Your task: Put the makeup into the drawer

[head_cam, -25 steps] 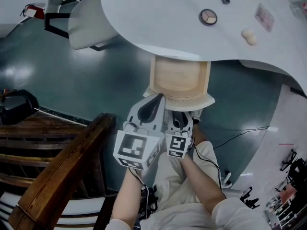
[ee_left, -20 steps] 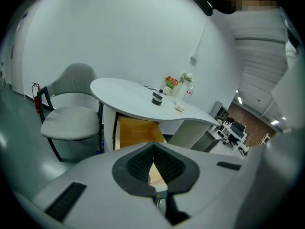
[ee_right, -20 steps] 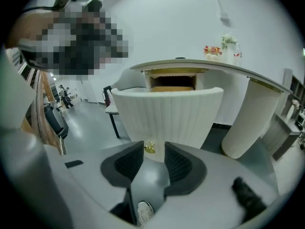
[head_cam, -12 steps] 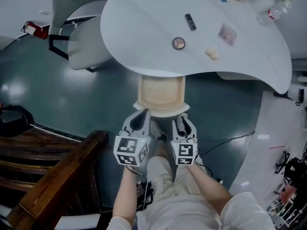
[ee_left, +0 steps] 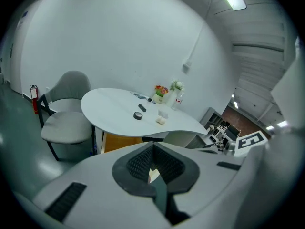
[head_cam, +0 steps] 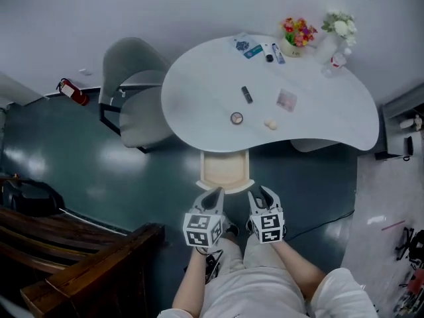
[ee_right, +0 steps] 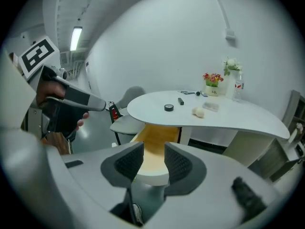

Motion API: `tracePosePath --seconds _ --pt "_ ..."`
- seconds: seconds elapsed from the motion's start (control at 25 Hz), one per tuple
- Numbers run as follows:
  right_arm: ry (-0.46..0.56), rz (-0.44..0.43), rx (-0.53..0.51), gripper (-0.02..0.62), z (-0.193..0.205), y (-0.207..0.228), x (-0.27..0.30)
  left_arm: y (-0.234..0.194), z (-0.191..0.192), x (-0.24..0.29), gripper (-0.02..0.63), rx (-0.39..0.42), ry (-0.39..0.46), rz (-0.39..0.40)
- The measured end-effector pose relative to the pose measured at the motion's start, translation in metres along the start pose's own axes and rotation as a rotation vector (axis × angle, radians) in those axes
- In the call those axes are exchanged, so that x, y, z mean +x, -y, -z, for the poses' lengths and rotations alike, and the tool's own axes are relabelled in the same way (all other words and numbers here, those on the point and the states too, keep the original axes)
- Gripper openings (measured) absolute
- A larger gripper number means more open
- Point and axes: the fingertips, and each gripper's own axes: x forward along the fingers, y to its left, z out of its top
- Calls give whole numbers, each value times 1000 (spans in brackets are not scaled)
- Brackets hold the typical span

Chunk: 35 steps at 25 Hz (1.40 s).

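Rm: white wall (head_cam: 132,18), glossy dark-teal floor (head_cam: 79,164). Red fire extinguisher (head_cam: 71,91) stood at the wall's foot. Grey padded chair (head_cam: 136,105) sat at the left end of the counter (head_cam: 318,121). Dark wooden furniture (head_cam: 73,270) filled the lower-left corner of the head view; couldn't tell what kind.

Counter: white, kidney-shaped, smooth top.
- Makeup lay mid-top in a loose cluster: round compact (head_cam: 236,118), dark tube (head_cam: 246,94), pale sponge (head_cam: 270,123), small pinkish case (head_cam: 286,99). None touched another.
- Far edge by the wall: pot of coloured flowers (head_cam: 297,32), white flowers (head_cam: 339,25), clear bottle (head_cam: 336,61), plus a few small items too tiny to name.

Drawer (head_cam: 225,169): light wood, pulled out from under the counter's near edge toward the person. The part in view held nothing.

Grippers: both hung side by side above the person's lap, short of the drawer front, well apart from the makeup.
- Left gripper (head_cam: 217,192): jaws drawn together to a point, nothing between.
- Right gripper (head_cam: 264,191): jaws a narrow gap apart, holding nothing; drawer showed through the gap.
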Motion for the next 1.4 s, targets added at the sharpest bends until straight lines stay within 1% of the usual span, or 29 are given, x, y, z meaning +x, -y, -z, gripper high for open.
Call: tracePosePath --seconds 0.2,0.4,0.48,0.6,0.72,0.8,0.88,1.04,1.24,1.4 --pt "16 -55 74 137 -38 -12 -27 20 -27 -20 9 3 28 16" --pt "23 -104 81 103 -65 -23 -54 34 -32 -38 9 0 21 30" --pt "46 -104 65 96 -76 -23 -62 38 -33 -43 9 7 17 35" --pt "64 -116 29 45 -89 -20 -72 48 -36 -49 9 4 16 52" --pt "69 -158 -8 23 -100 -23 -79 59 -42 -53 9 5 15 68" --pt "70 -189 -44 15 -105 -24 -82 63 -45 -53 9 14 17 61" --pt "76 -231 -65 14 -113 -23 -81 64 -52 -48 9 6 28 50" --pt "79 -331 -70 12 -130 -16 -81 69 -67 -36 9 -21 59 37" --pt "68 -391 -115 12 -146 -2 -80 76 -85 -25 9 -41 90 20" --pt "78 -429 -168 12 -154 6 -78 84 -95 -17 9 -35 107 10"
